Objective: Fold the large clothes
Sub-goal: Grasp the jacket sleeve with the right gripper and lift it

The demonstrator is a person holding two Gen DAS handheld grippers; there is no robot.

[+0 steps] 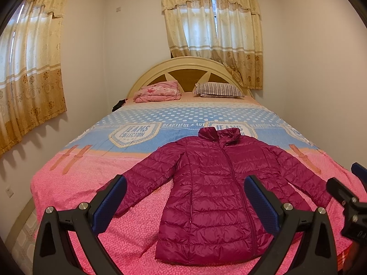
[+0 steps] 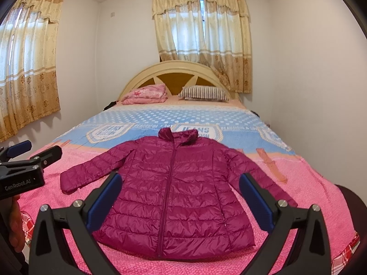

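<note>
- Both sets of jaws stand wide apart and hold nothing: the left gripper and the right gripper hang side by side above the foot of the bed, each with dark blue pads facing inward.
- Just beyond them lies the task's garment, a magenta quilted puffer jacket, spread flat and face up on the pink end of the bedspread. It is zipped shut, hem nearest the grippers, collar pointing toward the headboard.
- Its sleeves angle outward and down on both sides; the cuff of one rests on the cover well apart from the hem.
- Handling, as a judgement: the jacket looks light, soft and puffy, with a shiny shell that will likely slip between pads and spring back after folding. A pinch at a cuff or at a hem corner, taking in both layers, seems the surest hold.
- No fold shows yet.
- Farther on, the bedspread turns blue with white dots and printed badges.
- At the head of the bed sit a folded pink blanket and a striped pillow, against a curved cream headboard.
- Behind, yellow patterned curtains cover the windows.
</note>
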